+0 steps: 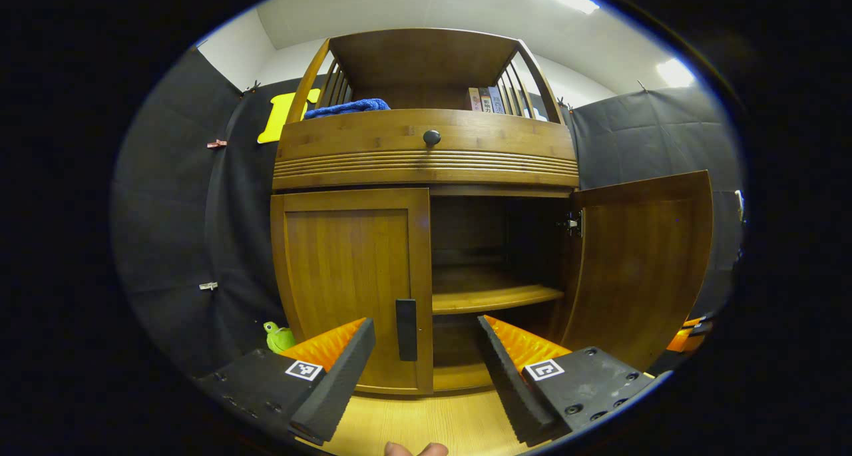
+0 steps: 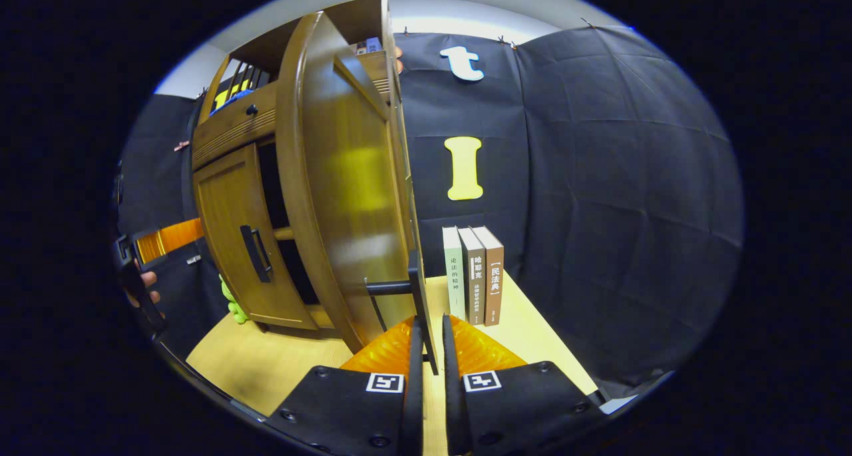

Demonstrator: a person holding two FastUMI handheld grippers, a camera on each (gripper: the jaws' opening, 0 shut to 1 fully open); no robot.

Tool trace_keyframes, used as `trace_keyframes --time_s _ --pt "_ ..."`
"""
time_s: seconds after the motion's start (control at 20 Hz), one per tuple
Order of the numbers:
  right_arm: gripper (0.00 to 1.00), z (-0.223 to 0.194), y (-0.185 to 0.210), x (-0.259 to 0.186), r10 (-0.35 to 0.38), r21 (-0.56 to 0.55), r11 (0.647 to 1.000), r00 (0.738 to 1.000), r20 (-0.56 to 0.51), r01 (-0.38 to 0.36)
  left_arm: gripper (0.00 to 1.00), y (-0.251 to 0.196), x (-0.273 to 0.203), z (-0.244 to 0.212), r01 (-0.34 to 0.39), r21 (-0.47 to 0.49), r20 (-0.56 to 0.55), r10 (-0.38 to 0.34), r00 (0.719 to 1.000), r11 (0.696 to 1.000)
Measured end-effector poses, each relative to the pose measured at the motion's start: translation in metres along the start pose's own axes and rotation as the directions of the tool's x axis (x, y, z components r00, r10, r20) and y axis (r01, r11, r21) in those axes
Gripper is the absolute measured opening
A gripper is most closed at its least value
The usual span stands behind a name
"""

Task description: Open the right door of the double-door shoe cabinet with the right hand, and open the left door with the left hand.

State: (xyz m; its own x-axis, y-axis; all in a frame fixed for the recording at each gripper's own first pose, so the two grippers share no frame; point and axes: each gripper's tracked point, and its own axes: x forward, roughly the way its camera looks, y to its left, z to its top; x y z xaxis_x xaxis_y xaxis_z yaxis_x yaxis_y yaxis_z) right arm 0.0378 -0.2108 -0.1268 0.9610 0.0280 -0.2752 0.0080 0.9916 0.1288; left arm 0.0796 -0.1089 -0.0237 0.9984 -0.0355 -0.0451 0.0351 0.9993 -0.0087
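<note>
The cabinet (image 1: 426, 176) stands on a pale wooden table (image 1: 426, 423), facing the left gripper view. Its right door (image 1: 639, 269) is swung wide open, showing a shelf (image 1: 492, 296) inside. Its left door (image 1: 353, 283) is closed flat, and a dark vertical handle (image 1: 406, 329) sits near that door's inner edge.

The left gripper (image 1: 426, 369) has its fingers spread wide. They hover short of the left door, with the handle between them but apart from both. In the right gripper view this gripper (image 2: 166, 239) appears at the far left with a hand (image 2: 143, 289) behind it.

The right gripper (image 2: 429, 349) has its fingers pressed nearly together at the edge of the open right door (image 2: 339, 176), about the lower end of a dark handle (image 2: 416, 289). They seem to pinch it, though the contact is hard to make out.

Three books (image 2: 474, 276) stand upright on the table just beside the right door. More books (image 1: 486, 100) and a blue cloth (image 1: 346, 106) sit on the cabinet's top shelf. A green toy (image 1: 278, 337) lies by the cabinet's left foot.
</note>
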Motion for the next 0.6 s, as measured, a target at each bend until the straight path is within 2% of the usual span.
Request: trace_keyframes --time_s 0.2,0.3,0.35,0.45,0.6 --pt "0.18 0.004 -0.011 -0.008 -0.026 -0.053 0.998 0.999 0.018 0.027 0.92 0.006 0.021 -0.009 -0.008 -0.005 -0.014 0.008 1.0 1.0" --pt "0.17 0.007 -0.027 -0.016 -0.088 -0.084 0.992 0.995 0.045 0.091 0.95 0.012 0.035 -0.017 -0.019 -0.003 -0.031 0.019 0.999 1.0" --pt "0.17 0.01 -0.037 -0.02 -0.122 -0.091 0.988 0.991 0.059 0.127 0.92 0.015 0.04 -0.022 -0.026 0.0 -0.04 0.026 0.999 1.0" --pt "0.2 0.013 -0.043 -0.027 -0.141 -0.064 0.987 0.987 0.07 0.146 0.92 0.019 0.055 -0.031 -0.037 0.014 -0.056 0.037 0.998 0.999" --pt "0.59 0.019 -0.059 -0.042 -0.216 -0.055 0.973 0.972 0.095 0.222 0.92 0.021 0.077 -0.044 -0.027 0.012 -0.076 0.027 0.997 1.0"
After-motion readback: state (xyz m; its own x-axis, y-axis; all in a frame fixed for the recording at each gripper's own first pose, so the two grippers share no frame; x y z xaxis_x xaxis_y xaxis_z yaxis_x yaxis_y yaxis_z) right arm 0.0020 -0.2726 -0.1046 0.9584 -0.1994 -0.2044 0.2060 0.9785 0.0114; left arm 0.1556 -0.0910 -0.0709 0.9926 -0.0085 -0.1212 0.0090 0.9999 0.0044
